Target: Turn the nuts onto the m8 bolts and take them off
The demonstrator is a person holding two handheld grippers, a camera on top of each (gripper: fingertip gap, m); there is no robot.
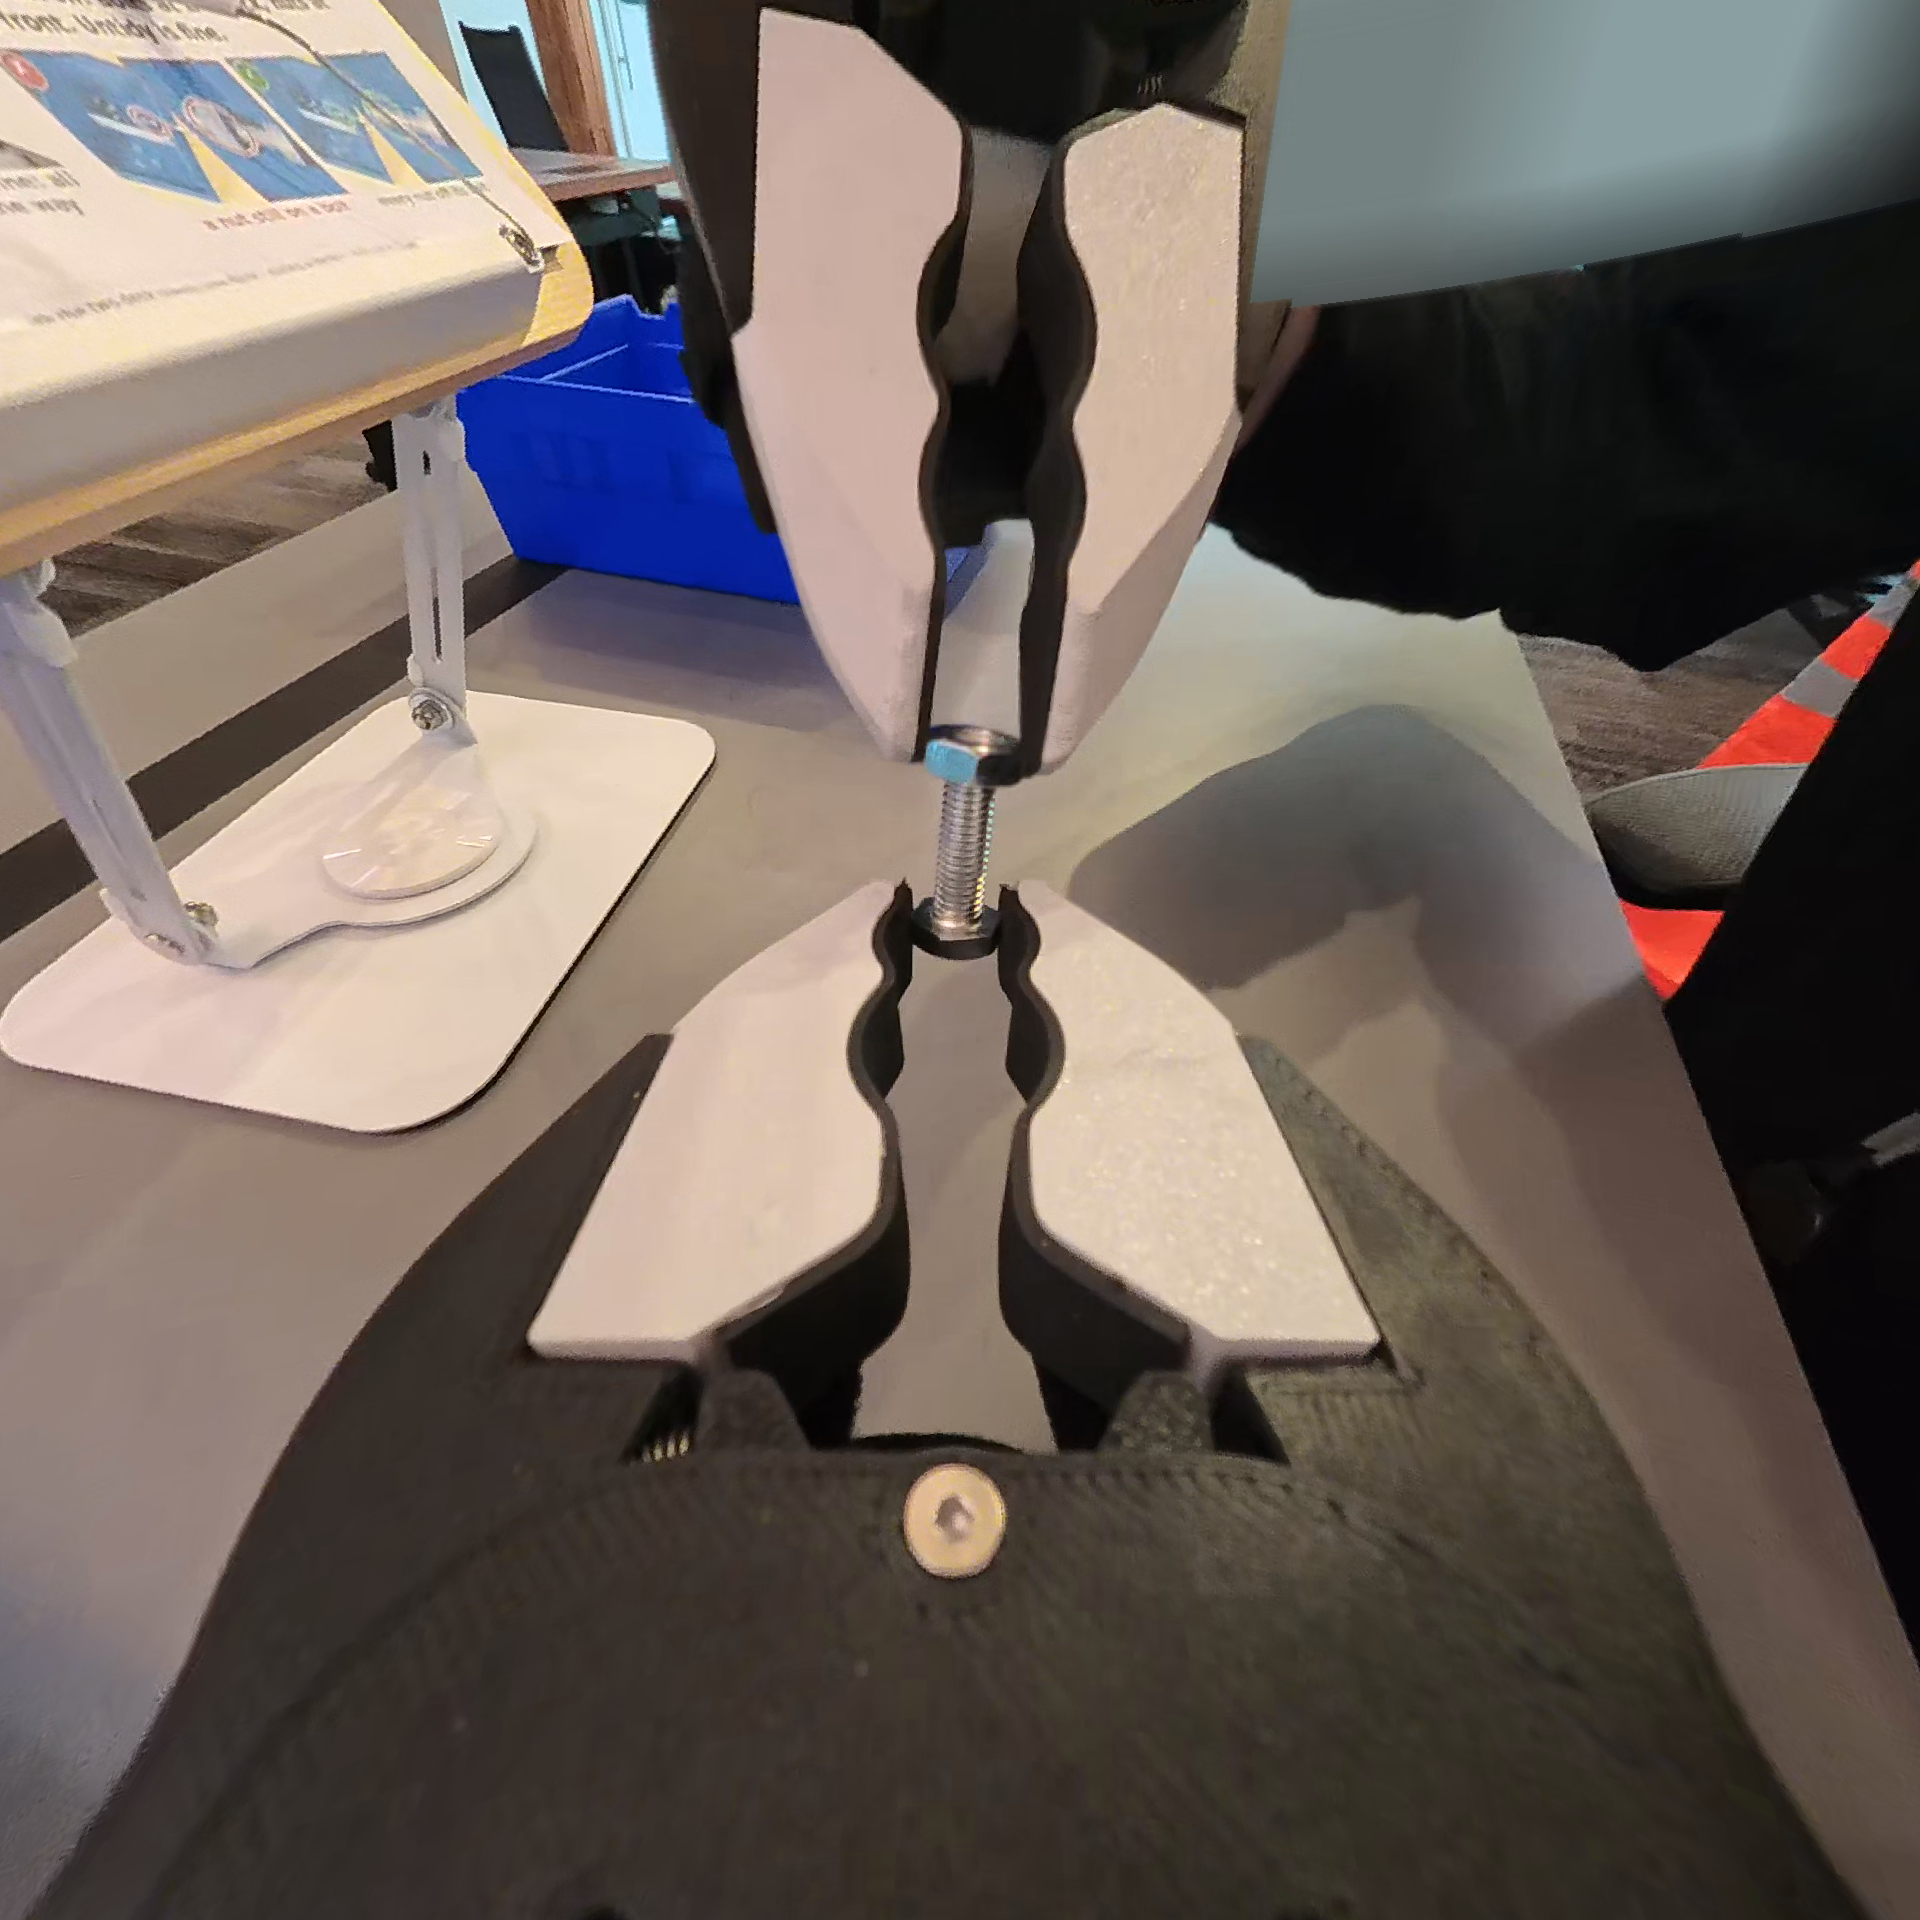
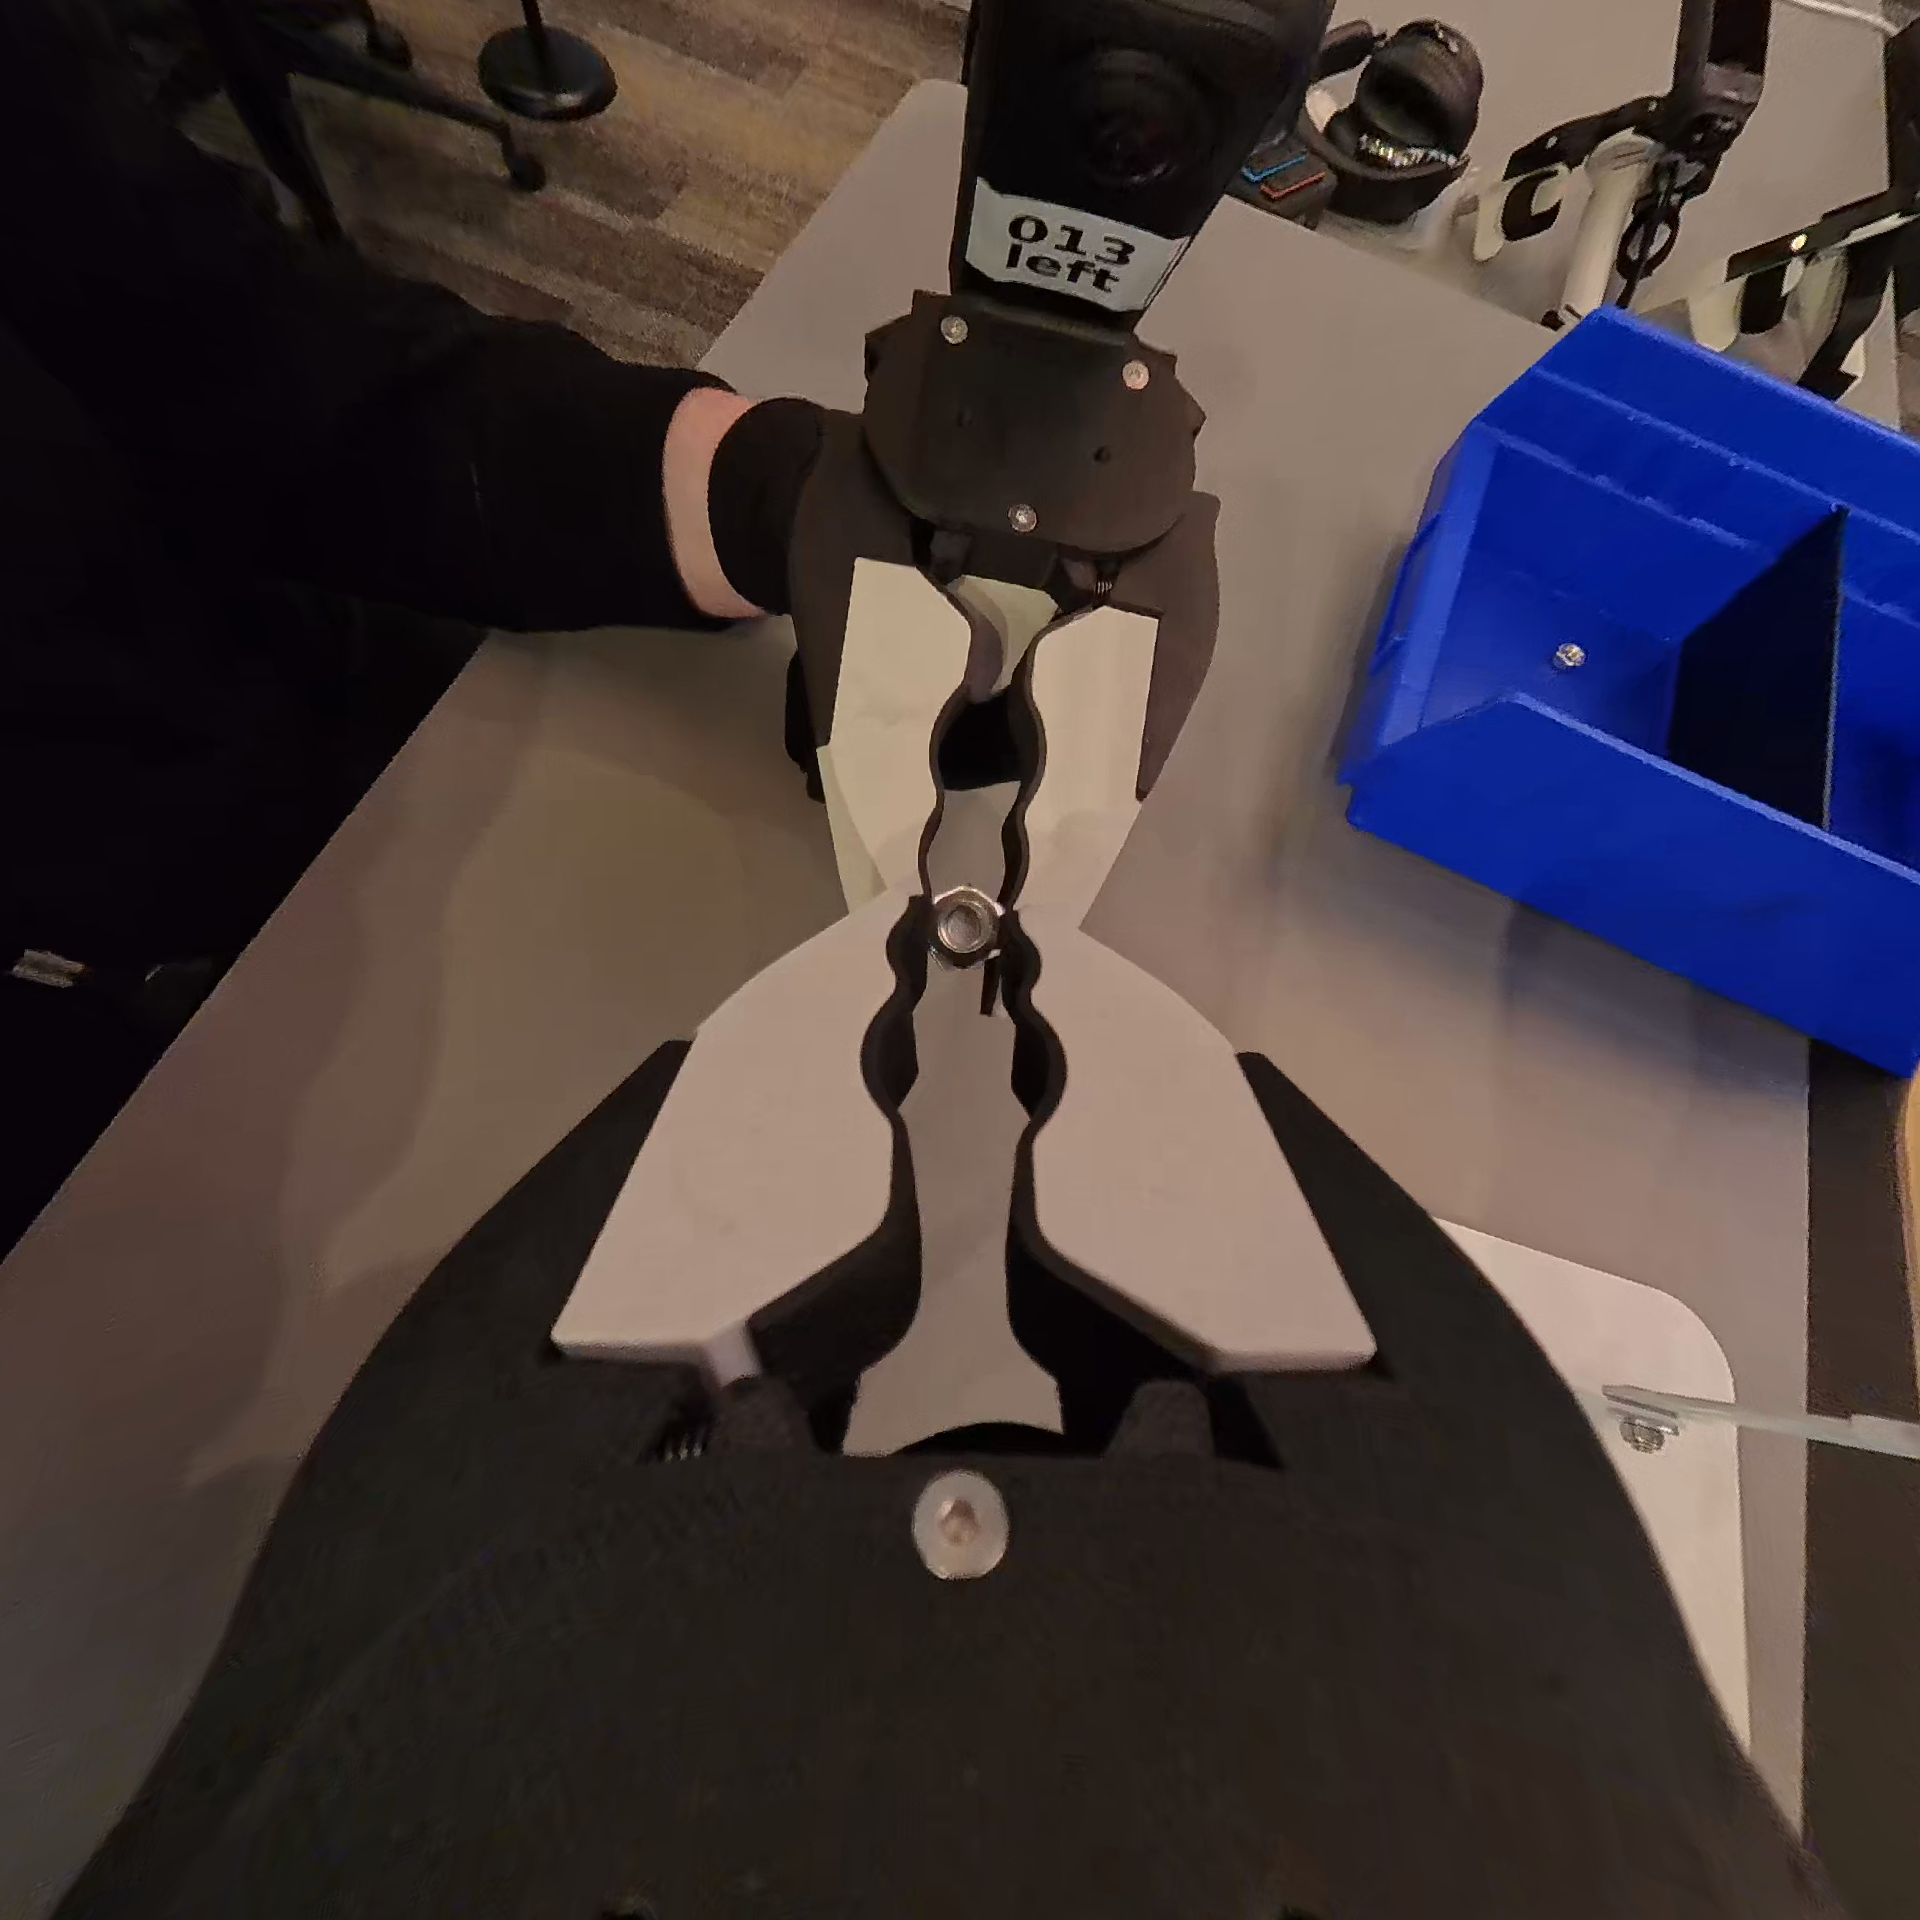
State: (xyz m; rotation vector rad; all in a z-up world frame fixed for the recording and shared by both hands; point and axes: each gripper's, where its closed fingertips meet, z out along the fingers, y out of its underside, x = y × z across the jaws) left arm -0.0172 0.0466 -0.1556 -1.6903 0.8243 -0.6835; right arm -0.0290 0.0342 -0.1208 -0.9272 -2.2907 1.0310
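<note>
Bolt (image 1: 962, 847) btwn both claws mid-table (image 1: 1299, 727), edges well clear.

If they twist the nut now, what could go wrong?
1. The nut sits at the very end of the bolt thread, so it might go on crooked or pop off.
2. The left gripper pinches the bolt head with only its tips, and the right gripper holds the nut the same way. Either piece could slip and drop onto the table.
</note>
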